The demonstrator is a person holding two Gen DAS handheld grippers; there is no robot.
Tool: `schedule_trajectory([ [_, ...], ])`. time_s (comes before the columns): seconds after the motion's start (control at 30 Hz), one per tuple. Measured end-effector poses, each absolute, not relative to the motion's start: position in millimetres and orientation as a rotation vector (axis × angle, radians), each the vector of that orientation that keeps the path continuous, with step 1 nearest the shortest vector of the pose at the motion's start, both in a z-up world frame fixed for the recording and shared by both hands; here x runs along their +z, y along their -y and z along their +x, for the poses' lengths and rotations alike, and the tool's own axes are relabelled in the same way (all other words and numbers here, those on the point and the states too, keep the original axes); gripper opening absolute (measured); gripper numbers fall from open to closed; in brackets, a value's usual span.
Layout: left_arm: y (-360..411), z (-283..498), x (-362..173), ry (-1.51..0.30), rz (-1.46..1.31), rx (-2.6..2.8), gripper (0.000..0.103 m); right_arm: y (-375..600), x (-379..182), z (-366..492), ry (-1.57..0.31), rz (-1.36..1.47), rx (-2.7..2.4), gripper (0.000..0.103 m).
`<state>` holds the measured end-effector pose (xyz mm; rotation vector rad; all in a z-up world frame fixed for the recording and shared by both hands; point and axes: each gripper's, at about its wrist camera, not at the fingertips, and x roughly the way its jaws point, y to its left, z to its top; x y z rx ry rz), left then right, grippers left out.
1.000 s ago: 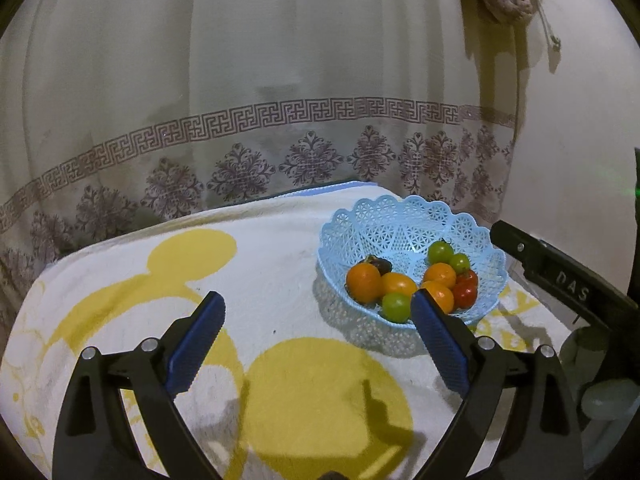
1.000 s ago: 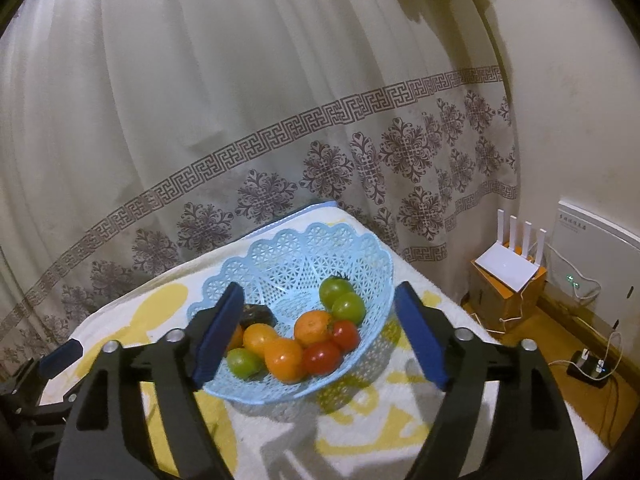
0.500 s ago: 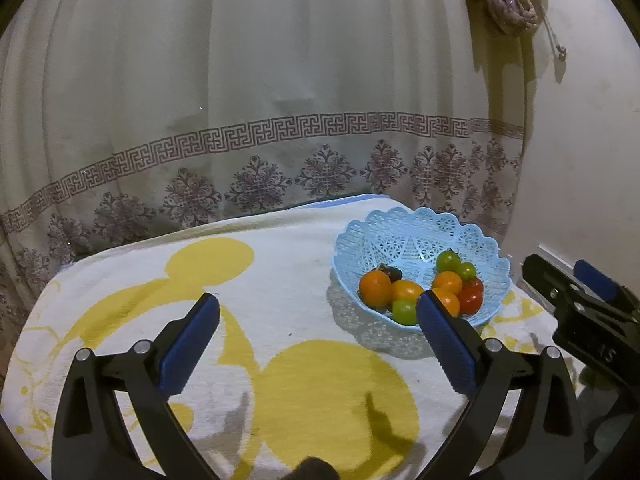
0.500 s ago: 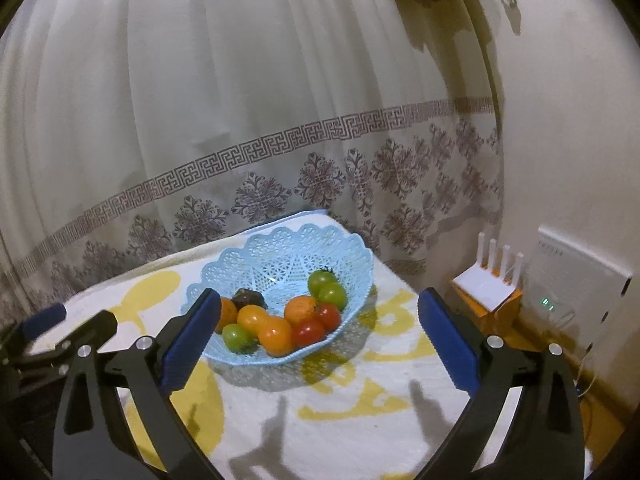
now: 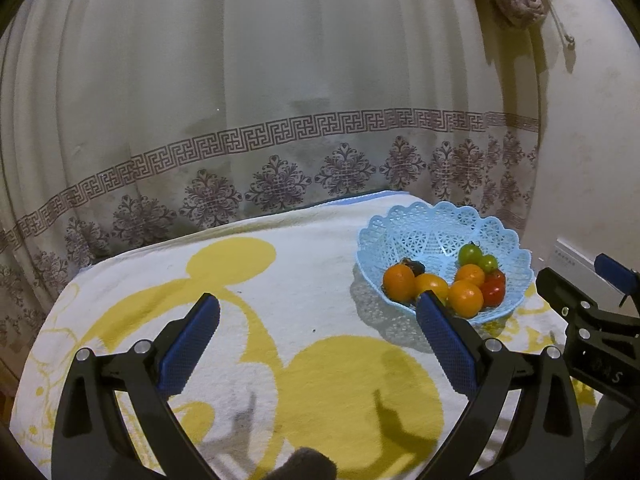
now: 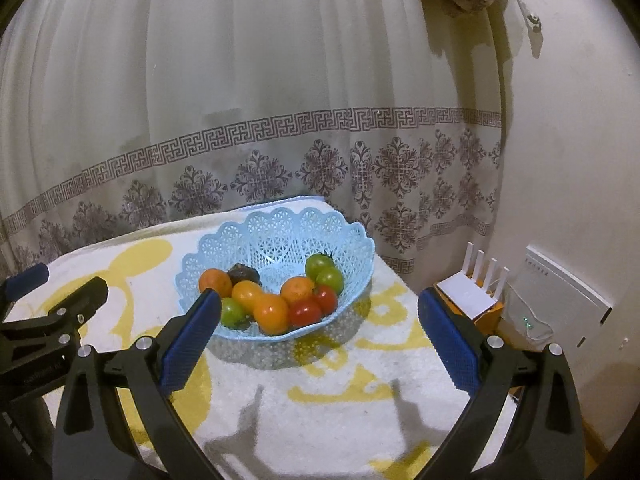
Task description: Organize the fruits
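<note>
I have both sets of fingers spread wide with nothing between them: my left gripper point(image 5: 316, 320) over the white-and-yellow towel point(image 5: 280, 320) covering the worktop, my right gripper point(image 6: 318, 316) just short of the light blue lace basket point(image 6: 280, 236). The fruits point(image 6: 272, 296) sit in that basket at the far right of the worktop: oranges, red and green tomatoes, one dark piece. A patterned curtain point(image 6: 240, 120) hangs behind.
</note>
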<state>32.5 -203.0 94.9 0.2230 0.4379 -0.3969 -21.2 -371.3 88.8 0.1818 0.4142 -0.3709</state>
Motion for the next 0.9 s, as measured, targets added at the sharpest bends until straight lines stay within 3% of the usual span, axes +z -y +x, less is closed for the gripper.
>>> schedule_trajectory([
  [0.9,207.0,36.4,84.8,-0.456,0.263,-0.366,0.098,364.7,80.6,-15.1,-0.448,0.137,-0.377,0.1],
])
